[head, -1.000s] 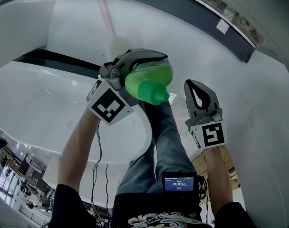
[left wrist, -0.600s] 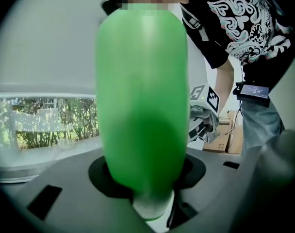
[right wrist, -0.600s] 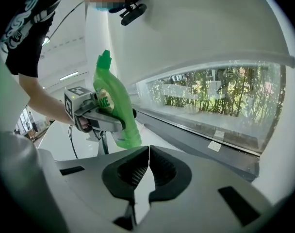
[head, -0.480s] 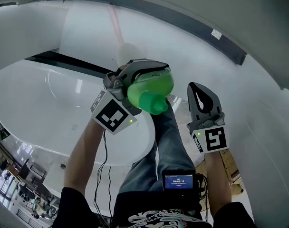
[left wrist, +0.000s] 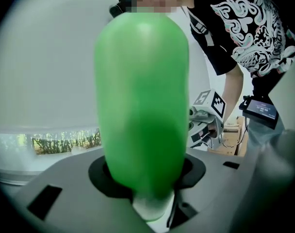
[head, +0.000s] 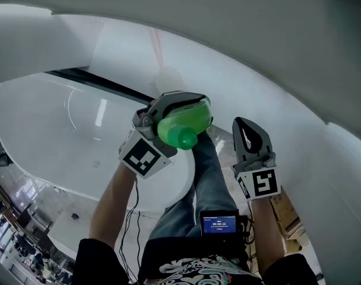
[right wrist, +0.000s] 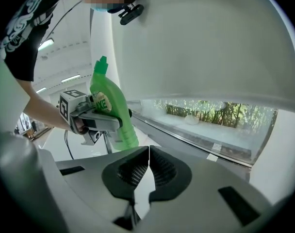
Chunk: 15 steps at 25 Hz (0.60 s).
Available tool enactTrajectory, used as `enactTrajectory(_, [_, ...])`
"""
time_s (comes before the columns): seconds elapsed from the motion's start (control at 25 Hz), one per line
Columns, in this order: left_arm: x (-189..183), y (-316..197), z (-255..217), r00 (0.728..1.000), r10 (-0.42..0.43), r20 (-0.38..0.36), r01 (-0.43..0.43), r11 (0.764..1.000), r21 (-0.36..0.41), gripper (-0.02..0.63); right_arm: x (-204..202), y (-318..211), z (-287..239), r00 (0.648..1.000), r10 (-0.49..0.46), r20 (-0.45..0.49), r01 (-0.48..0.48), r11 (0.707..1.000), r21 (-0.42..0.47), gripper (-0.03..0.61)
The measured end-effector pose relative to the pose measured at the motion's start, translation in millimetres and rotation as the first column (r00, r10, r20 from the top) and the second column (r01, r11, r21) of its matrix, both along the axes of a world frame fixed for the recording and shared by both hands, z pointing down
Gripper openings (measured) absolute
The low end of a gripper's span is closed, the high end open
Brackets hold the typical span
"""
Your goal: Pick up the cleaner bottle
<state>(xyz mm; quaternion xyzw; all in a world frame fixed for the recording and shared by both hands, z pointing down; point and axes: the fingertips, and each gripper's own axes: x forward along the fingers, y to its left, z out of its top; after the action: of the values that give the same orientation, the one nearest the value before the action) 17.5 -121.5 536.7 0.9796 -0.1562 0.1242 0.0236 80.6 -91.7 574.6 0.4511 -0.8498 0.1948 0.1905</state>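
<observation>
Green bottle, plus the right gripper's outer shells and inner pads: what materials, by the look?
Cleaner bottle: likely plastic, glossy green, with soft highlights and a moulded cap. Right gripper shells: matte grey, probably moulded or printed plastic, with no metallic shine. Its pads: black with a cross-hatched texture, possibly rubber, though I can't be sure.

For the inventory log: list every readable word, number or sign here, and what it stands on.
"YE": cleaner bottle label, rest of the word unreadable.
"00:00:12", as far as it reads: small screen at the person's waist.
Marker cubes: square patterns only, no letters.
White tag in the right gripper view: too small to read.
</observation>
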Motion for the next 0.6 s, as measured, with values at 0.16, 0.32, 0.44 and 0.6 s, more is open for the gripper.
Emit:
enactTrajectory(0.16, [-15.1,5.6,-10.3,1.000,-0.023,0.020,0.023,1.000,-0.005,0.202,-8.9,0.4,-13.9,1.000,-0.001,-0.004,0.001,1.000,0.019,0.026])
enactTrajectory(0.32, [-21.9,9.8,-26.8,0.999,-0.045,0.017,0.045,0.999,0.003,0.201,-15.0,-0.9,-32.4,1.000,0.000,-0.003,0.000,0.999,0.037,0.026])
enactTrajectory(0.44, [-19.2,17.2,-44.1,0.999,-0.033,0.005,0.033,0.999,-0.004,0.195,-14.1,2.4,-49.0,1.000,0.009,0.000,-0.009,0.999,0.050,0.026])
enactTrajectory(0.6, [-20.6,22.0,-60.9,1.000,-0.027,0.008,0.027,1.000,-0.005,0.195,-15.1,5.8,-66.3,0.999,0.035,0.009,-0.036,0.998,0.057,0.026])
